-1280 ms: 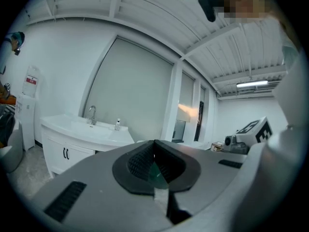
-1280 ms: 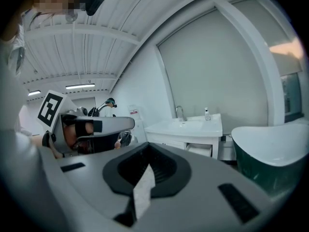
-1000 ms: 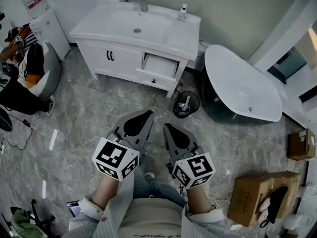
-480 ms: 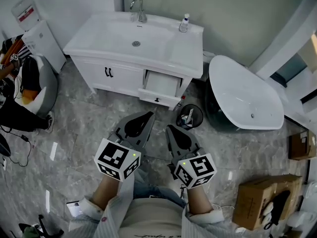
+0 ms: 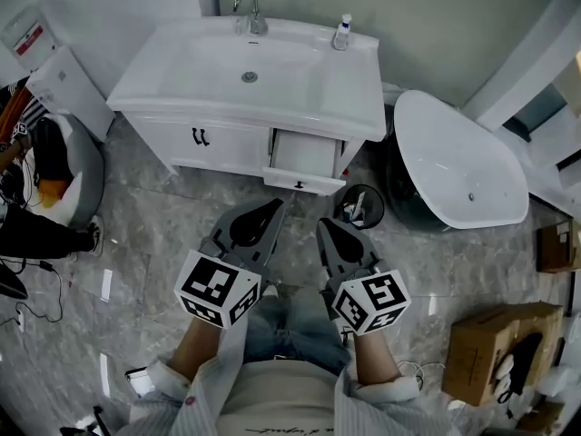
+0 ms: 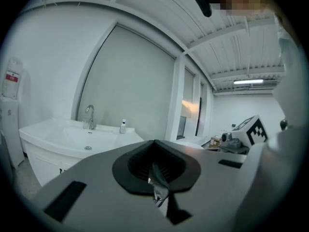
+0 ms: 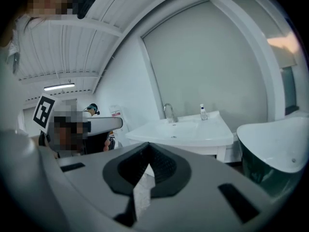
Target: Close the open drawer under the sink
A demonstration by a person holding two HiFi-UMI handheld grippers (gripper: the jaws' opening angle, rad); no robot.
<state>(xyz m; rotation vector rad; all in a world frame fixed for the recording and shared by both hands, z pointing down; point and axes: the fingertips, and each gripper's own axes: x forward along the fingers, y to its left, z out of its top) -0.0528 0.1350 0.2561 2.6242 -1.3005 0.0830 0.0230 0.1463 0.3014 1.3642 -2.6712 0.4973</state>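
Note:
A white vanity with a sink (image 5: 250, 75) stands against the far wall. Under its right half a white drawer (image 5: 304, 157) is pulled out, its front panel (image 5: 302, 183) bearing a small dark knob. My left gripper (image 5: 270, 207) is shut and empty, held above the floor just short of the drawer front. Beside it, the right gripper (image 5: 328, 223) is also shut and holds nothing. The left gripper view has the shut jaw tips (image 6: 154, 142) below the sink (image 6: 72, 139). Past the shut tips (image 7: 147, 144), the right gripper view shows the vanity (image 7: 193, 134).
A black waste bin (image 5: 361, 205) stands on the floor right of the drawer. A white bathtub (image 5: 458, 162) fills the right side. Cardboard boxes (image 5: 499, 352) lie at the lower right. A seated person (image 5: 36, 189) and a white dispenser (image 5: 54, 80) are at the left.
The vanity and the open drawer have come nearer in the head view. Both grippers stay shut side by side, now closer to the drawer front.

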